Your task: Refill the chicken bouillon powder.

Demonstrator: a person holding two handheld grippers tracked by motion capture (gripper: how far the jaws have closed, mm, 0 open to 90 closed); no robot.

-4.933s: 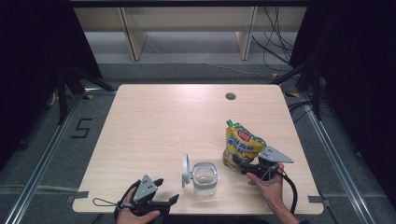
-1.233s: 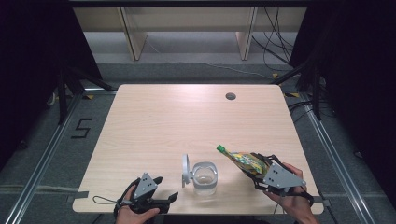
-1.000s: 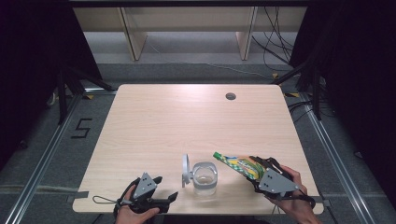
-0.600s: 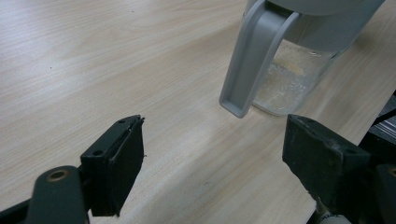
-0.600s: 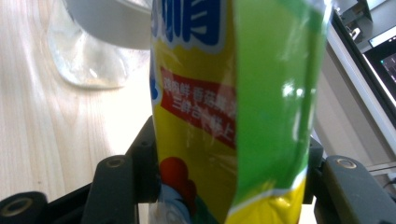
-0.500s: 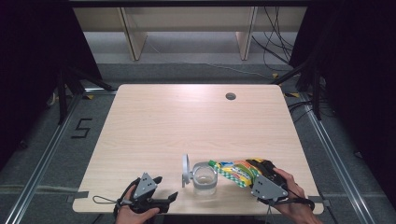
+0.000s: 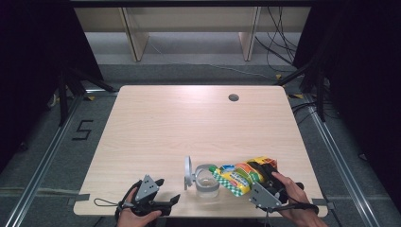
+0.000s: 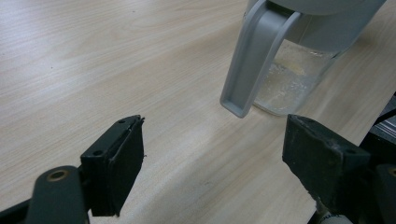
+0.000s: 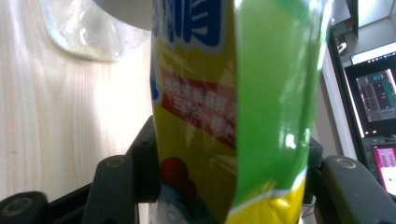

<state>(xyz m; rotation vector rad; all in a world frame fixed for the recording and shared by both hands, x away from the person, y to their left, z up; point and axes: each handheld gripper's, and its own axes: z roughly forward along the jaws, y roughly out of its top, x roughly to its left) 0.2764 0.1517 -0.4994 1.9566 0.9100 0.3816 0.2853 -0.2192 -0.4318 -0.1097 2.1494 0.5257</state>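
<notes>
pouch (image 7: 236, 176) tipped down, over jar (image 7: 207, 179)

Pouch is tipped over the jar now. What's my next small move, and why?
Probably tilt the pouch a touch further, spout end down. The right gripper is clamped on it, and it lies nearly level with its spout end at the jar rim. The jar, lid flipped open, holds little. The left gripper rests open beside it, so it could steady the jar if needed.
</notes>
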